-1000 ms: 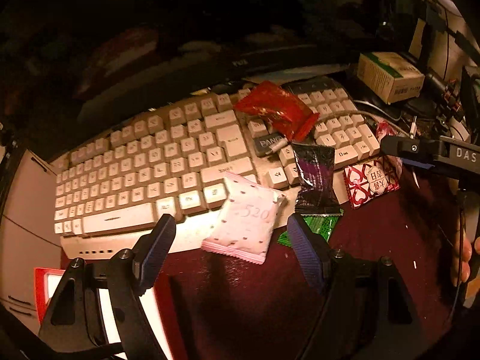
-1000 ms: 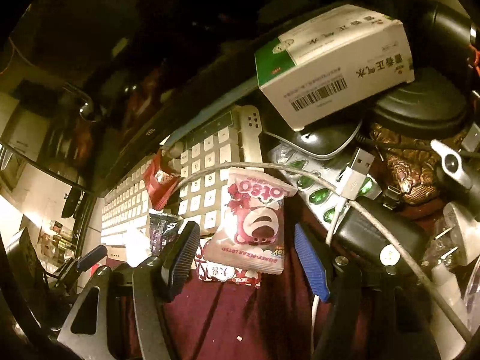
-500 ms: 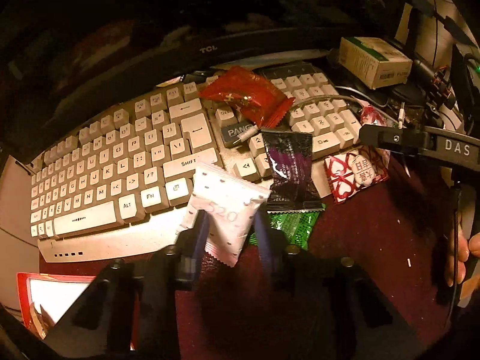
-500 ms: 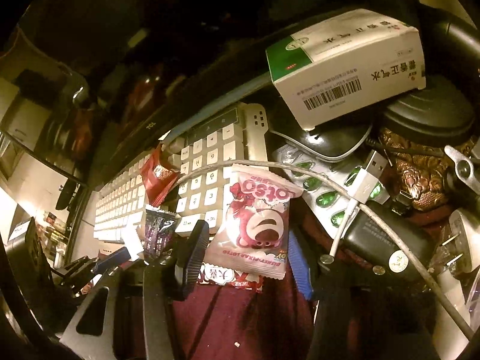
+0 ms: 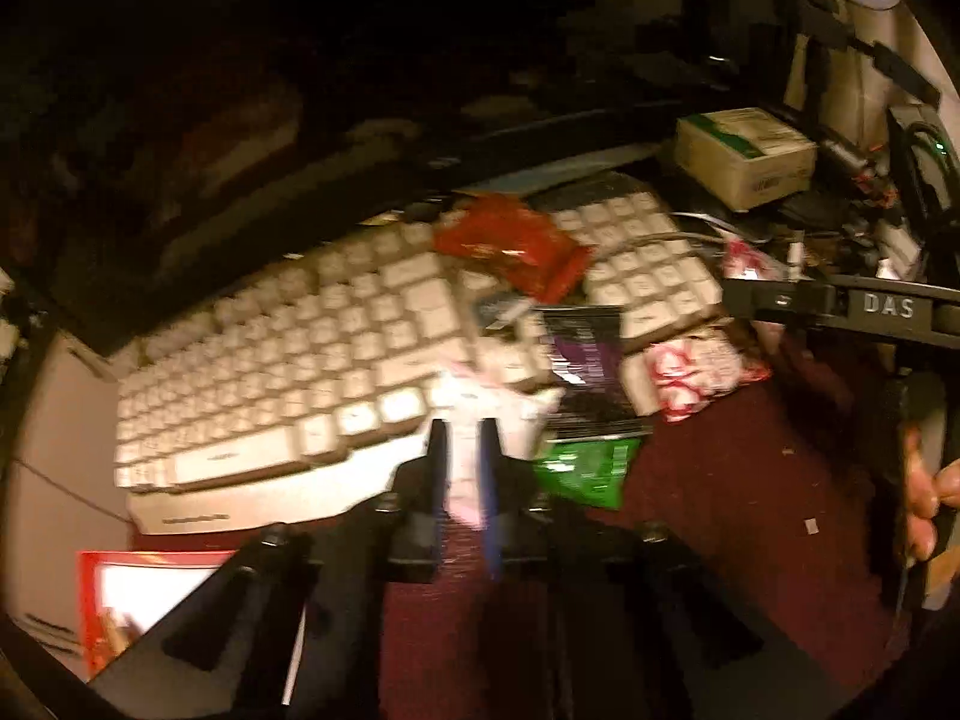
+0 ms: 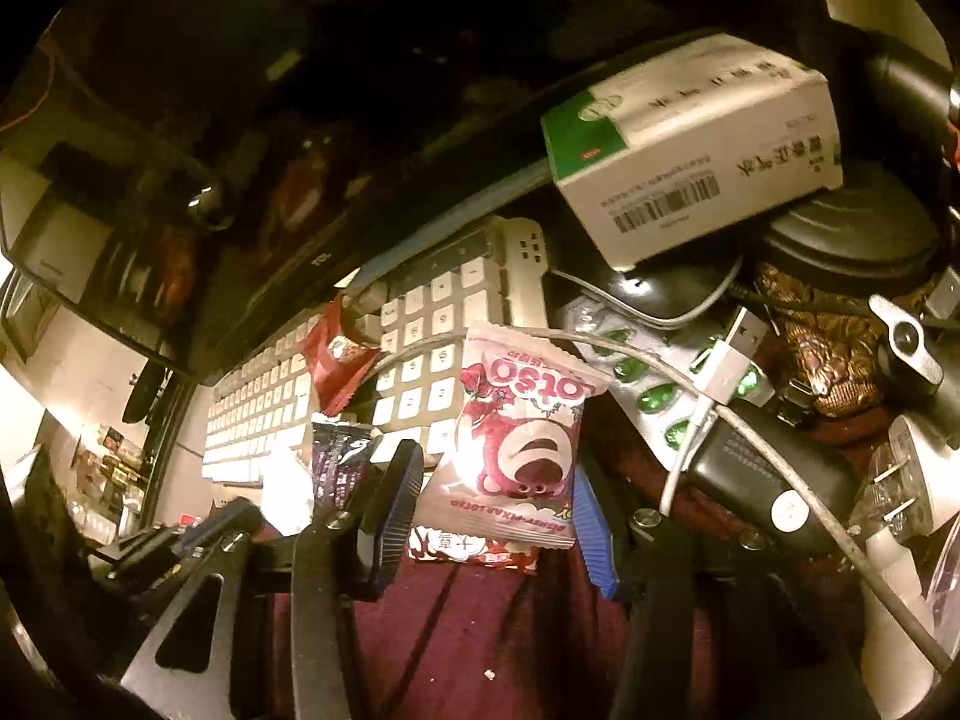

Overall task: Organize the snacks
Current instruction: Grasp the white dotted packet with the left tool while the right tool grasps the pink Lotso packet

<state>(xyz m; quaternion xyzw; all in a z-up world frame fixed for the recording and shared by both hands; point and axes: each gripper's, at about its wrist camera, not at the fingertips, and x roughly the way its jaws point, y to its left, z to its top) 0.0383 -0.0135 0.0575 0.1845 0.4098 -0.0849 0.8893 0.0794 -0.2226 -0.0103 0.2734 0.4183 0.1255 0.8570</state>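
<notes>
The left wrist view is motion-blurred. My left gripper [image 5: 462,429] is shut on the near end of a pink-white snack packet [image 5: 510,411] at the front edge of the keyboard [image 5: 288,372]. Beside it lie a purple packet [image 5: 585,354], a green packet [image 5: 585,471], a red packet [image 5: 510,240] and a red-white hearts packet [image 5: 696,372]. My right gripper [image 6: 495,468] has its jaws closing on a pink Lotso bear packet [image 6: 516,420], and the pads touch its two side edges. That packet lies partly over the hearts packet [image 6: 474,549].
A green-white carton [image 6: 690,144] sits on a dark mouse at the back right. A blister pack of green capsules [image 6: 654,396], a USB cable [image 6: 729,360] and a black charger [image 6: 762,480] crowd the right side. A monitor stands behind the keyboard. A red-edged box [image 5: 150,594] is at near left.
My left jaws went from wide open to shut on the pink-white packet, and that hand has shifted. The right jaws narrowed around the Lotso packet while the right hand stayed put.
</notes>
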